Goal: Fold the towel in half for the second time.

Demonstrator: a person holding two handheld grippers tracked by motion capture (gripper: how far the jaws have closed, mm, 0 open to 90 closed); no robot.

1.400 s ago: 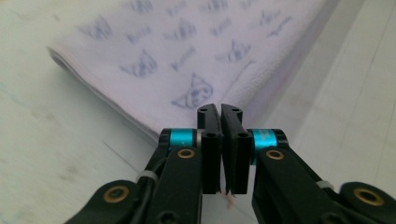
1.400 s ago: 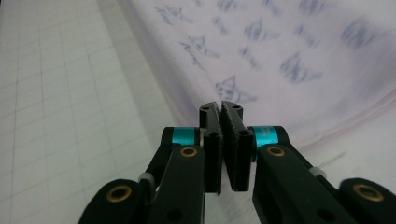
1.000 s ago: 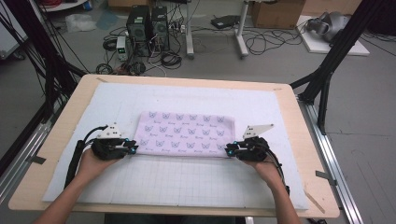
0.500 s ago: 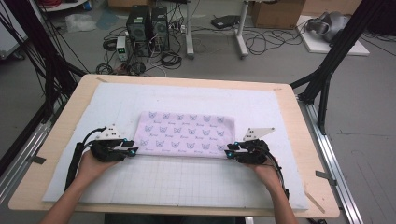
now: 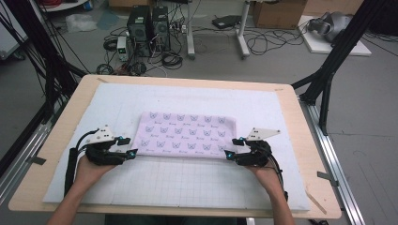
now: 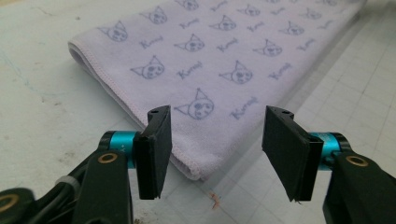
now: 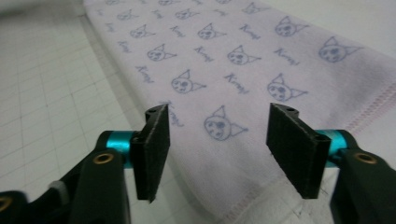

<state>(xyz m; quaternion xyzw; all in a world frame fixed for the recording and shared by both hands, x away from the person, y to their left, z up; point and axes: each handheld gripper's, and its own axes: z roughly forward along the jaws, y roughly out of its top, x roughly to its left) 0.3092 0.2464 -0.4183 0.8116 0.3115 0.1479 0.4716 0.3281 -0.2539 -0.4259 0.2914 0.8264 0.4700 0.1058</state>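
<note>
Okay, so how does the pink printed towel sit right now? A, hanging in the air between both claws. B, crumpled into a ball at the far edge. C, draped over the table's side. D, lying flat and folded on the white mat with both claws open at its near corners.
D: the towel lies flat on the mat, and the left claw and right claw stand open, gripping nothing.
</note>
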